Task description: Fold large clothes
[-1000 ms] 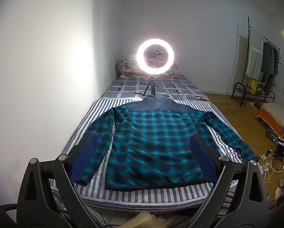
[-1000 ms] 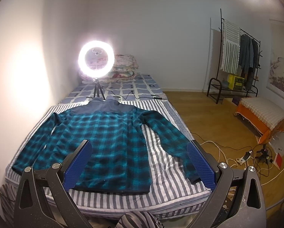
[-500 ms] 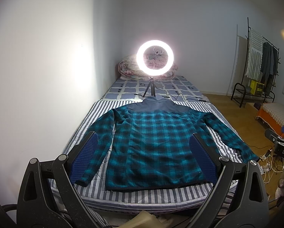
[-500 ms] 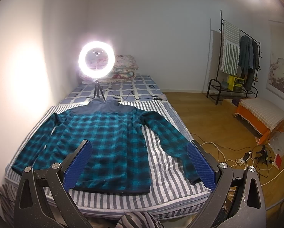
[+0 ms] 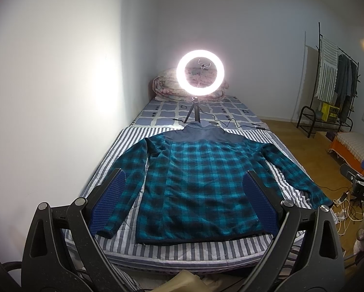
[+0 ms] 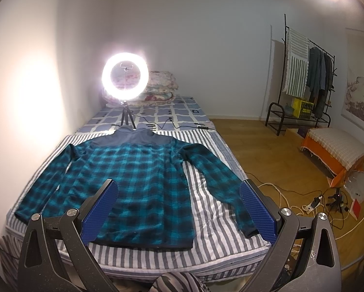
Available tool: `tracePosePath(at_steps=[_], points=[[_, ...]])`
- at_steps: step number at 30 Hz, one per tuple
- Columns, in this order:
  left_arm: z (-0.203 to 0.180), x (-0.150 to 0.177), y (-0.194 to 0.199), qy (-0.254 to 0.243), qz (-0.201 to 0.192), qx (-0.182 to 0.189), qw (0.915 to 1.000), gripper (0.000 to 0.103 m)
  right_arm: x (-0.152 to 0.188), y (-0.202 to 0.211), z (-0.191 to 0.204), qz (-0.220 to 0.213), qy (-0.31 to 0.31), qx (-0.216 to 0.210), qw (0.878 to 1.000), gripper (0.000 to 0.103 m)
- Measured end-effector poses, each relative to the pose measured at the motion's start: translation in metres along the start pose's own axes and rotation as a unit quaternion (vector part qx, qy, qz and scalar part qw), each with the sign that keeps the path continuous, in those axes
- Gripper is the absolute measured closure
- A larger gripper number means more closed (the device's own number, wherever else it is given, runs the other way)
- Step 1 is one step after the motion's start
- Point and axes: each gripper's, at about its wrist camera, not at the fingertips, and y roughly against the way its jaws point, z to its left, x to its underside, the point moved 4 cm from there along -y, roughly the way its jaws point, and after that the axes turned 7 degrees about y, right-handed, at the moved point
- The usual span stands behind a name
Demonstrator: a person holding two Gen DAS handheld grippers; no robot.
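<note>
A teal and black plaid fleece jacket (image 5: 196,185) (image 6: 143,180) with a grey yoke and collar lies flat on the striped bed, sleeves spread out to both sides, hem toward me. My left gripper (image 5: 184,177) hovers open above the near end of the bed, nothing between its blue pads. In the right wrist view, my right gripper (image 6: 178,186) is open too and empty, held above the hem and the right sleeve (image 6: 220,185). Neither gripper touches the jacket.
A lit ring light on a tripod (image 5: 200,76) (image 6: 124,80) stands on the bed behind the collar, with cables beside it and folded quilts (image 6: 160,87) at the head. A white wall runs along the left. On the right: wooden floor, clothes rack (image 6: 306,77), orange bench (image 6: 335,150), floor cables (image 6: 311,202).
Both views have risen a little, so the jacket sits slightly lower in frame. The jacket has not moved and both grippers stay open.
</note>
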Motion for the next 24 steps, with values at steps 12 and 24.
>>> tracePosePath(at_steps=[12,24], points=[[0.017,0.004,-0.013,0.002,0.005,-0.008,0.9999,0.005,-0.005,-0.007,0.016,0.003,0.014,-0.002,1.000,0.003],[0.059,0.013,-0.036,0.003,0.013,-0.052,0.9985,0.005,-0.013,-0.022,0.053,0.006,0.039,-0.028,0.999,0.003]])
